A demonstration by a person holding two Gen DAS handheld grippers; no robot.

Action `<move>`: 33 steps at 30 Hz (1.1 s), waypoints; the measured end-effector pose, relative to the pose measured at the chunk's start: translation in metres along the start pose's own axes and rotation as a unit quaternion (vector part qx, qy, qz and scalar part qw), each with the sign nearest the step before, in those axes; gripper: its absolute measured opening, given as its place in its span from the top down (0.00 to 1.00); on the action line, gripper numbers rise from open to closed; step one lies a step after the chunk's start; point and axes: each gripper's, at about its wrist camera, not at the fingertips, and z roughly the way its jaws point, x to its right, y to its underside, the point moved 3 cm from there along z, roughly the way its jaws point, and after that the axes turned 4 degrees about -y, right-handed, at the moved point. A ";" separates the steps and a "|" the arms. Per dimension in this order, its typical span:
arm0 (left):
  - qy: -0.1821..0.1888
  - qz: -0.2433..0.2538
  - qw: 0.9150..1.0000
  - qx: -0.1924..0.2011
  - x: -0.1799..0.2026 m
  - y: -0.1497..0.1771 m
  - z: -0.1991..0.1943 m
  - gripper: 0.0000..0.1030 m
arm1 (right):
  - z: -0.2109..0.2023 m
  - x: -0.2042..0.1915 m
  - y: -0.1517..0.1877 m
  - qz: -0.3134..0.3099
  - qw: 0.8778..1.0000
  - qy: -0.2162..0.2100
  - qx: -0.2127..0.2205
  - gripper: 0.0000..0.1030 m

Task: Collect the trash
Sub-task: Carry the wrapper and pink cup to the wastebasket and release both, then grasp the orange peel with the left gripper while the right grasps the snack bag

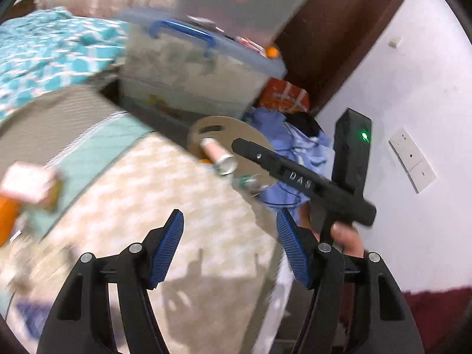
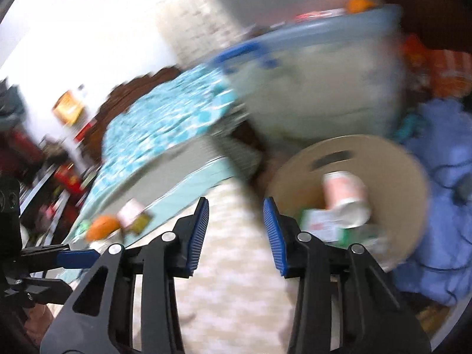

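Note:
A round beige bin (image 2: 392,159) stands beside the bed; it also shows in the left wrist view (image 1: 253,138). Inside it lie a pink-and-white can (image 2: 345,197), also visible in the left wrist view (image 1: 218,156), and green-and-white wrappers (image 2: 324,227). My right gripper (image 2: 236,206) is open and empty, just left of the bin over the patterned bed cover (image 2: 233,280). My left gripper (image 1: 230,218) is open and empty over the same cover (image 1: 177,206). More litter, an orange item (image 2: 103,227) and a pink-white packet (image 2: 129,209), lies on the bed to the left, blurred.
A clear storage box with a blue lid and handle (image 1: 200,67) stands behind the bin. Blue cloth (image 2: 442,206) is heaped to the bin's right. A white wall with a socket plate (image 1: 411,159) is on the right. A teal patterned blanket (image 1: 50,53) covers the far bed.

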 end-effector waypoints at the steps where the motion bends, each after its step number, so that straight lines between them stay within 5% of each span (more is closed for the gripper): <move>1: -0.016 -0.010 1.000 0.009 -0.016 0.008 -0.017 0.40 | 0.014 -0.017 0.003 -0.007 0.999 -0.025 -0.022 0.60; 5: -0.088 -0.068 0.993 0.028 -0.090 0.032 -0.067 0.40 | 0.067 -0.080 0.021 -0.038 0.989 -0.092 -0.112 0.58; 10: -0.163 -0.135 0.977 0.026 -0.180 0.031 -0.091 0.40 | 0.120 -0.148 0.049 -0.101 0.972 -0.111 -0.181 0.33; 19: -0.185 -0.142 0.972 -0.022 -0.240 -0.004 -0.029 0.25 | 0.179 -0.178 0.068 -0.120 0.953 -0.102 -0.258 0.22; 23: -0.196 -0.140 0.970 -0.042 -0.245 -0.003 -0.004 0.29 | 0.185 -0.179 0.078 -0.146 0.947 -0.100 -0.267 0.18; 25: -0.204 -0.139 0.968 -0.040 -0.244 0.001 -0.004 0.45 | 0.180 -0.183 0.083 -0.159 0.945 -0.110 -0.265 0.24; 26: -0.205 -0.139 0.968 -0.038 -0.245 0.002 -0.006 0.49 | 0.178 -0.185 0.085 -0.163 0.943 -0.112 -0.266 0.48; 28: -0.216 -0.146 0.965 -0.029 -0.245 0.006 -0.018 0.55 | 0.169 -0.181 0.082 -0.151 0.947 -0.120 -0.256 0.77; 33: -0.201 -0.174 0.964 0.024 -0.239 0.019 -0.074 0.57 | 0.136 -0.155 0.076 -0.115 0.961 -0.101 -0.229 0.87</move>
